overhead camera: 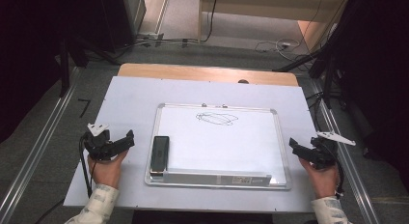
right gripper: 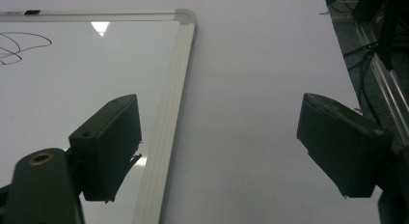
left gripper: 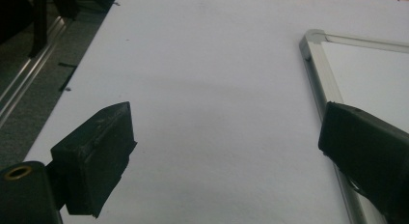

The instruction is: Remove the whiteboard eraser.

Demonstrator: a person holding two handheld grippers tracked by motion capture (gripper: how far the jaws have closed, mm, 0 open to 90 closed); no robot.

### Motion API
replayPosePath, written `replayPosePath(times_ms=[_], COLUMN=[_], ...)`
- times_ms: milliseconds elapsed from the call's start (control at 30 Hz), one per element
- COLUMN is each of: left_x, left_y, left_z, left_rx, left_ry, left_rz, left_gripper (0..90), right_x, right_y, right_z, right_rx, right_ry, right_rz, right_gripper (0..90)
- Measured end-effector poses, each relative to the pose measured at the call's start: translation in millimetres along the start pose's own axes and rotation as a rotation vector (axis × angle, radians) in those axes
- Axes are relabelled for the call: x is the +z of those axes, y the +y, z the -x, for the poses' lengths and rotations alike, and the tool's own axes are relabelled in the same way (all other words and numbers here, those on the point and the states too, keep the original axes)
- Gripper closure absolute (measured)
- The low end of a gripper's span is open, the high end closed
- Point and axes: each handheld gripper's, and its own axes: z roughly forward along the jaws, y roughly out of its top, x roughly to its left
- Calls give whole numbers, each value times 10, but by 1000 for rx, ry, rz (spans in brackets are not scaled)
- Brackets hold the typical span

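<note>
A whiteboard in a silver frame lies flat in the middle of the white table cover. A black scribble marks its upper part. A black eraser rests on the board's lower left corner. My left gripper hovers just left of the board, open with nothing between its jaws; the board's corner lies ahead to its right. My right gripper sits at the board's right edge, open and empty, straddling the frame, with the scribble far left.
A pen tray runs along the board's near edge. A strip of wooden tabletop shows beyond the cover. Metal rails flank the table, and cables lie on the floor behind.
</note>
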Motion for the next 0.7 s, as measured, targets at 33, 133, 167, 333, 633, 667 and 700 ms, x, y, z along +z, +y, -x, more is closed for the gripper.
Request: replayPosePath(times_ms=[33, 133, 167, 333, 633, 667, 700], left_x=[2, -21, -21, -63, -64, -60, -56], left_y=[-2, -5, -5, -9, -24, -28, -32], left_z=[4, 20, 20, 71, 200, 215, 238], left_rx=[-4, -9, -9, -6, 34, 33, 41], left_ry=[-1, 0, 0, -14, -9, -14, -17], left_rz=[-3, 9, 9, 27, 19, 18, 13], left_gripper=[61, 62, 62, 61, 62, 62, 62], right_x=[11, 25, 26, 27, 31, 31, 30], right_y=[-4, -11, -11, -12, -15, -15, -15], right_z=[9, 13, 11, -4, -16, -15, -16], right_rx=[-4, -9, -14, -17, -22, -22, -21], right_ry=[-5, -12, -12, -20, -23, -23, -22], right_rz=[-9, -17, -15, -20, -26, -26, -27], right_gripper=[134, 128, 129, 129, 128, 128, 128])
